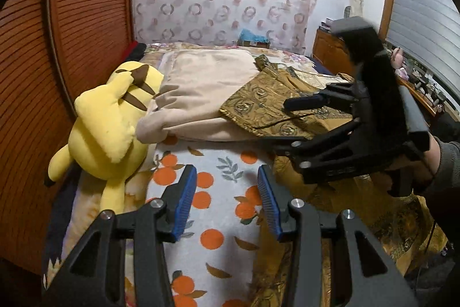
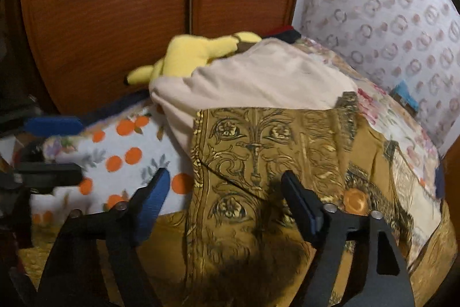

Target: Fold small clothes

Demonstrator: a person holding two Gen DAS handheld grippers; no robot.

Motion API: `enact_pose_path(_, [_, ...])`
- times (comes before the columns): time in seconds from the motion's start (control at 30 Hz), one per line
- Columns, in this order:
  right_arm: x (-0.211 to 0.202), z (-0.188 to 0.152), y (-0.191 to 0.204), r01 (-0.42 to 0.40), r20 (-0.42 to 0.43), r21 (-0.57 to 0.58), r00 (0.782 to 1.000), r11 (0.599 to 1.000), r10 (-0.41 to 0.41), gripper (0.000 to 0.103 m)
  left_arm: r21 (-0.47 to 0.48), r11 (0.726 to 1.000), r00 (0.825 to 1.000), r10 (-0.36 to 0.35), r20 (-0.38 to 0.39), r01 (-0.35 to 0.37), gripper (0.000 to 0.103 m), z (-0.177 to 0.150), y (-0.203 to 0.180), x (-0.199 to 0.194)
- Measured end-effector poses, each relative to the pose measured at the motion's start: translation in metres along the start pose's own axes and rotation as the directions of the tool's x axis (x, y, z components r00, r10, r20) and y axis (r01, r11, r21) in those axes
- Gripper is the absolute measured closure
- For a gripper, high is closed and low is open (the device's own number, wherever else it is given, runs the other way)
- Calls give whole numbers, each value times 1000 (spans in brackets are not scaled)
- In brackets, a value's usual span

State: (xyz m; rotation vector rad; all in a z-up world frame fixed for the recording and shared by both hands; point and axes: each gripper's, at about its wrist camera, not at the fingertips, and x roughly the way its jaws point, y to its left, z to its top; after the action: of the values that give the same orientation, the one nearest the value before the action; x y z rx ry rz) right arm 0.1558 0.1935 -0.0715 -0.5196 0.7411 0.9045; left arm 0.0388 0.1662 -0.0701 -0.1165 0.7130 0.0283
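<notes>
The gold cloth lies just ahead of the right claw, its long axis running away toward the bed's head. The left claw is farther off. Both gape wide, holding nothing.

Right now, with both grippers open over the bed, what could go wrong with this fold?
1. The gold patterned cloth overlaps the beige blanket, so the right gripper, open above it, might pinch both layers.
2. The left gripper is open over the orange-print sheet, not the cloth; closing there would likely catch the bedding.
3. The yellow plush toy lies close beside the blanket and could be dragged or knocked.
</notes>
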Motion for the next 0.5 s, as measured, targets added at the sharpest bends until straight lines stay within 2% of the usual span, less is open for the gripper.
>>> enact_pose_path(0.03, [4,-1,2,33,-13,-24,999,999,-33,38,-2,1000,1000,5,2,-5,60,0,2,-1])
enact_pose_path(0.17, [3,-6,-3,80,-12,-47,997,996,-81,82,-11,1000,1000,7,12,-7,60,0,4,-2])
enact_pose_path(0.23, [-3,-6,-10,76,7,-19,997,997,-76,92,-13,1000,1000,4,15,-4,60,-1,4,-1])
enact_pose_path(0.27, [-8,-6,-14,75,25,-3,997,997,-75,95,-14,1000,1000,2,16,-1,60,0,3,0])
enact_pose_path(0.4, [-36,-10,-35,80,100,87,991,993,-88,96,-9,1000,1000,-8,19,8,60,1,-1,3])
enact_pose_path(0.5, [-58,-19,-55,114,136,167,981,979,-137,96,3,1000,999,-23,22,23,60,4,-9,6])
